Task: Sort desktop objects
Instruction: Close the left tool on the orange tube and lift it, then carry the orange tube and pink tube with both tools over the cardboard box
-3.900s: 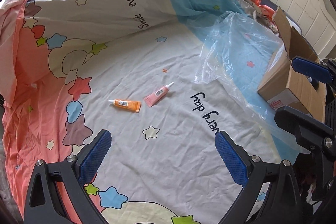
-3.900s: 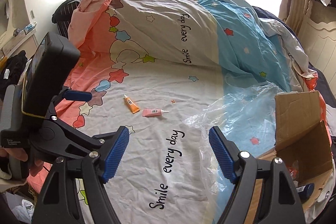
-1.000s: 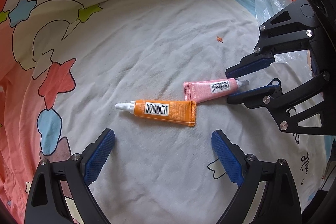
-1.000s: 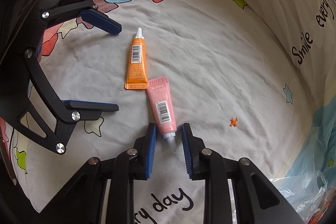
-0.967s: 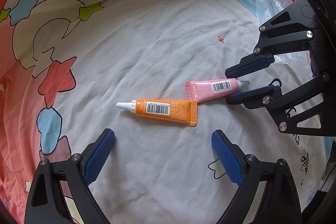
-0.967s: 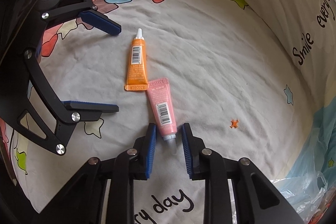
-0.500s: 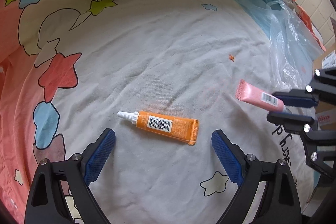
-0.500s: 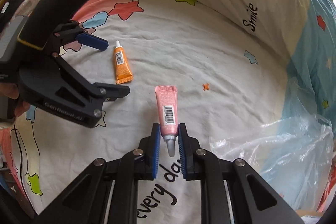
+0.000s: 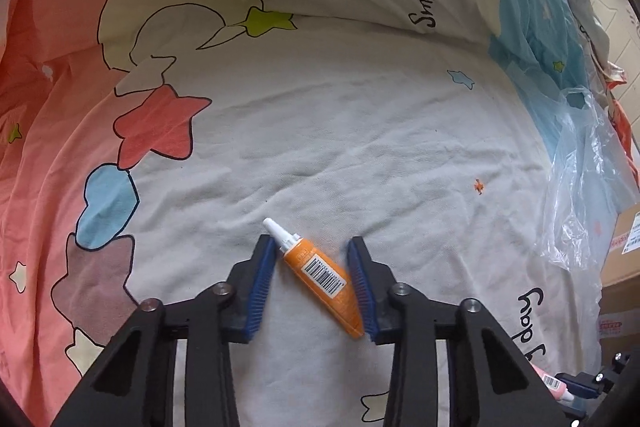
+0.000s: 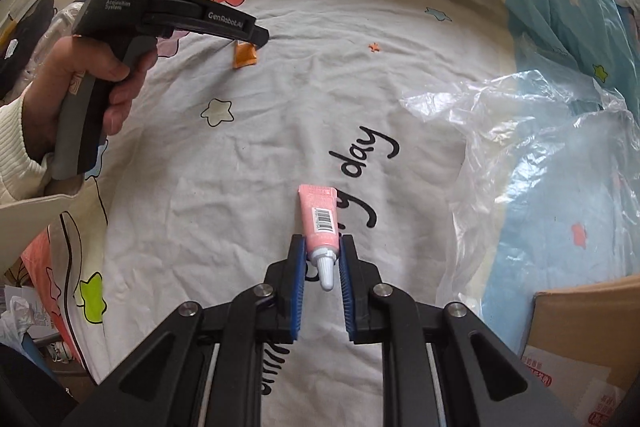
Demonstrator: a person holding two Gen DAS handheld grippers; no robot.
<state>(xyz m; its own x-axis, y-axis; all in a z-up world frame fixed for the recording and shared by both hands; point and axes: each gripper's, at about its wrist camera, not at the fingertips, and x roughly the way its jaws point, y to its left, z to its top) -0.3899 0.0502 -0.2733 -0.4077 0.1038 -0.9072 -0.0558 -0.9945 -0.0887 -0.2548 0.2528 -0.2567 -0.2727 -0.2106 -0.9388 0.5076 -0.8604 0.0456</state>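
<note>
An orange tube [image 9: 320, 275] with a white cap lies slantwise on the patterned bed sheet [image 9: 360, 147]. My left gripper [image 9: 311, 243] points down over it with its jaws closing. The left pad touches the cap end and the right pad the crimped tail. My right gripper [image 10: 322, 241] is shut on a pink tube [image 10: 320, 215] near its white cap and holds it just above the sheet. The orange tube's tail [image 10: 245, 55] shows under the left gripper [image 10: 256, 35], which a hand [image 10: 108, 83] holds. The pink tube [image 9: 554, 383] also shows at the lower right of the left wrist view.
A crumpled clear plastic bag [image 10: 540, 147] lies on the blue part of the sheet to the right. A cardboard box [image 10: 580, 327] stands at the lower right, seen also as the box [image 9: 624, 247] beside the bag [image 9: 580, 187]. A raised fold of bedding runs along the far side.
The left jaws have gone from wide to close round the orange tube, and that gripper has rolled. The right gripper lifted the pink tube and carried it rightward toward the bag and box.
</note>
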